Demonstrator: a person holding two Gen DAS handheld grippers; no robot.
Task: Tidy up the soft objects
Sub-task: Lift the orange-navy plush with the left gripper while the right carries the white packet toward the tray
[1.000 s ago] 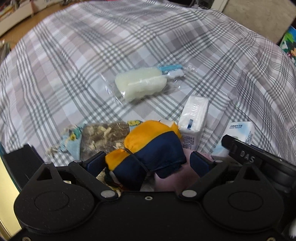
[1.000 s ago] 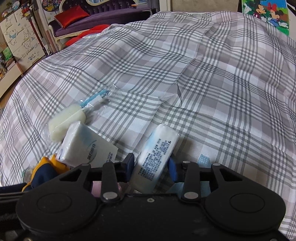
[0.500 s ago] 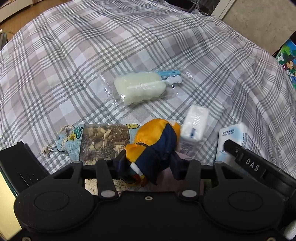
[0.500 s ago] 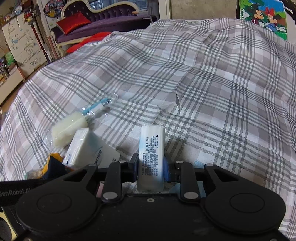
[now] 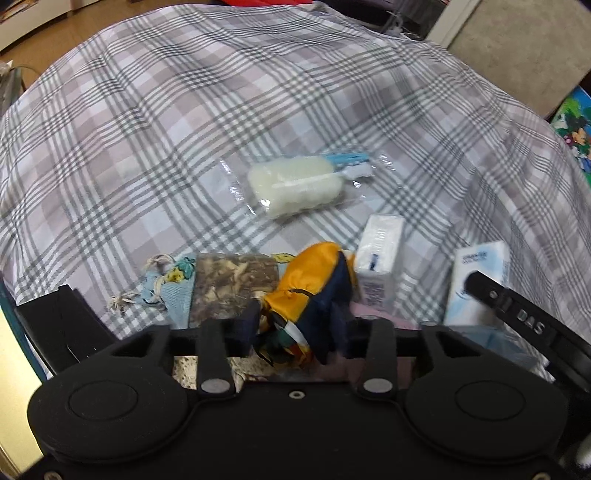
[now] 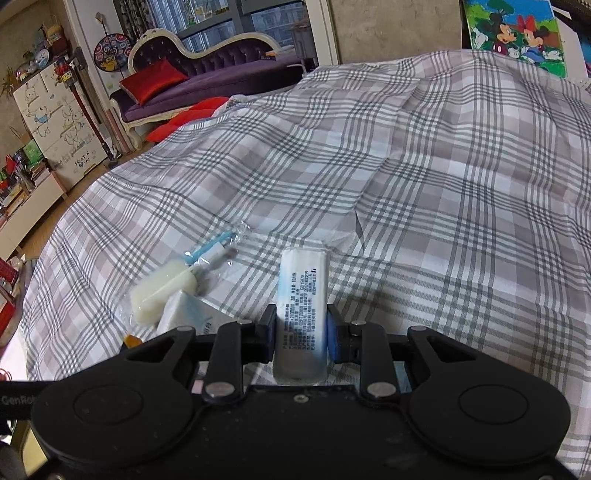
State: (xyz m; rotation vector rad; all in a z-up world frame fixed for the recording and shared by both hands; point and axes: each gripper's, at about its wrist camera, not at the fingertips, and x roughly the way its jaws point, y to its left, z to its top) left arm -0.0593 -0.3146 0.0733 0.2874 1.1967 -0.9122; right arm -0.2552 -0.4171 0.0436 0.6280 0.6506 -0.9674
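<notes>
Left wrist view, change: the left gripper [image 5: 295, 326], wide a second ago, has closed in on the orange-and-navy stuffed fabric toy [image 5: 308, 291]; its jaws are easing open slightly, yet the pads press the cloth.
Left wrist view, meaning: the toy looks secured and ready to be carried to a new spot.
Left wrist view, neighbours: a blue drawstring sachet of dried herbs [image 5: 221, 286] lies touching the toy's left; a white tissue pack [image 5: 380, 254] stands just right; a cream sponge brush in clear wrap [image 5: 295, 184] lies farther up.
Right wrist view, change: the right gripper [image 6: 301, 334] has narrowed and now clamps a white-and-blue printed tissue pack [image 6: 303, 306], which has swung from tilted to straight along the fingers.
Right wrist view, meaning: both hands hold one soft item each; placing comes next.
Surface: a grey-and-white plaid bedsheet [image 6: 443, 184], creased.
Room: a purple chaise sofa [image 6: 207, 70] with a red cushion [image 6: 153, 79]; cartoon poster [image 6: 513, 33] at right.
</notes>
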